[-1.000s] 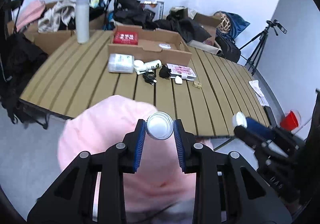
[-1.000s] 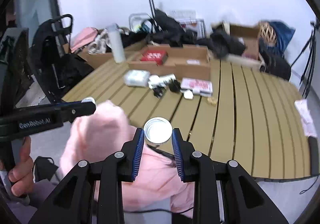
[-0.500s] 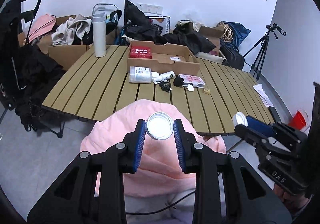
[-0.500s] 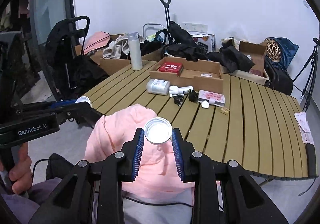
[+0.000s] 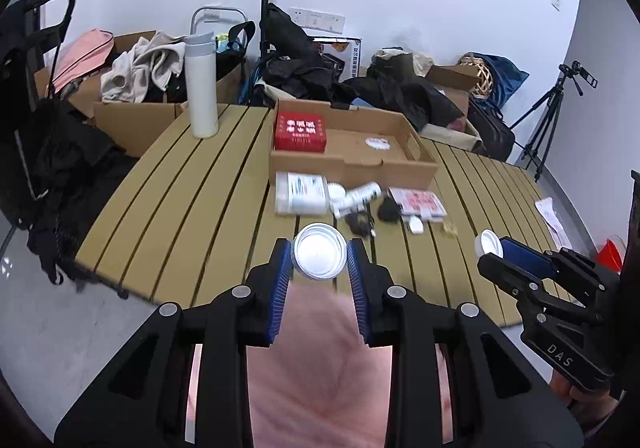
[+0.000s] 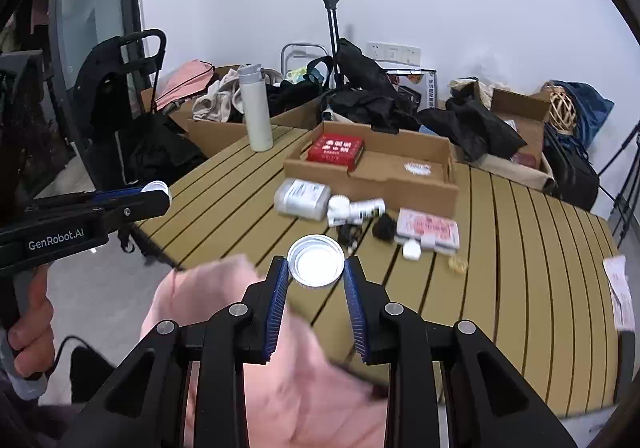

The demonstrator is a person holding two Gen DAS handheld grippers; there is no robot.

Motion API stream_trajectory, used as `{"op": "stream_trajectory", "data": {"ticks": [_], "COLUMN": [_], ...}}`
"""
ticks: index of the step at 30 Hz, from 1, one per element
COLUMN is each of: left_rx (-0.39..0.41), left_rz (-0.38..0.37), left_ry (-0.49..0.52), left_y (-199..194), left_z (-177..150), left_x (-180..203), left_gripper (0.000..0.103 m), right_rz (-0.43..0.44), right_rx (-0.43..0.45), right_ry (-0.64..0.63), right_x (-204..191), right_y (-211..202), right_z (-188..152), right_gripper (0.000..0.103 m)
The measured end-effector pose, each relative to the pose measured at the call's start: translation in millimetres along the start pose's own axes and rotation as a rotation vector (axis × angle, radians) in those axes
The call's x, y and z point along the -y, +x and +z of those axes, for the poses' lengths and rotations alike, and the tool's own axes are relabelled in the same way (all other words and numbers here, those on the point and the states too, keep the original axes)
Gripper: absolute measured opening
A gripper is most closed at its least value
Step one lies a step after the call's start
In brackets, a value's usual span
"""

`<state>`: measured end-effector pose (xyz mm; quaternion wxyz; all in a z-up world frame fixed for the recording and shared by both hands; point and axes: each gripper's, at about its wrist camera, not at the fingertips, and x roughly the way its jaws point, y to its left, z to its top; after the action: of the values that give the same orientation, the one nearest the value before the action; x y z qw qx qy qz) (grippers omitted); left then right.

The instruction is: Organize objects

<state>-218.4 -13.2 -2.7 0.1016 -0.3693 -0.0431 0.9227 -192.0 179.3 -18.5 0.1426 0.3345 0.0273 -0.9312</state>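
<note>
Two grippers are in my hands, and each is pinching a small round lid edge-on between its blue pads. My left gripper (image 5: 320, 260) clamps a clear plastic lid (image 5: 320, 256); my right gripper (image 6: 316, 266) clamps a silver-rimmed white cap (image 6: 316, 261). Both hang over the near edge of the slatted table (image 5: 180, 207), with a pink garment (image 5: 316, 368) bunched below them.

Taking the open cardboard box (image 5: 352, 151) on the table as my landmark: a red packet (image 5: 300, 131) lies inside it at its left end, and a small white round piece (image 5: 377, 142) sits inside nearer its right end. Just in front of the box lie a flat clear container with a printed label (image 5: 302, 193), a small white bottle on its side (image 5: 356, 195), a black tangle of cable (image 5: 360, 224), a pink-printed packet (image 5: 418, 201) and a white earbud-like case (image 5: 416, 224) (too small to name surely). Left of the box and farther back stands a tall white flask (image 5: 202, 83), upright.
</note>
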Motion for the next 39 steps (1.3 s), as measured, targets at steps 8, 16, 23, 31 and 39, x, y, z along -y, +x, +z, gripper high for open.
{"op": "stream_trajectory", "data": {"ticks": [8, 16, 23, 31, 39], "left_rx": [-0.083, -0.125, -0.326, -0.438, -0.427], "left_rz": [-0.021, -0.015, -0.018, -0.047, -0.027], "left_ry": [0.009, 0.016, 0.029, 0.034, 0.041], "left_y": [97, 189, 275, 312, 292], "left_z": [58, 116, 145, 138, 146], "left_x": [-9, -27, -40, -47, -48], "left_gripper": [0.025, 0.025, 0.025, 0.038, 0.06], "right_rz": [0.023, 0.064, 0.128, 0.205, 0.16], "right_rx": [-0.034, -0.096, -0.318, -0.506, -0.533], "right_ry": [0.017, 0.036, 0.077, 0.27, 0.273], "right_x": [25, 51, 69, 87, 89], "right_y": [81, 176, 301, 372, 369], "right_z": [66, 117, 142, 126, 127], "right_gripper": [0.031, 0.031, 0.031, 0.032, 0.064]}}
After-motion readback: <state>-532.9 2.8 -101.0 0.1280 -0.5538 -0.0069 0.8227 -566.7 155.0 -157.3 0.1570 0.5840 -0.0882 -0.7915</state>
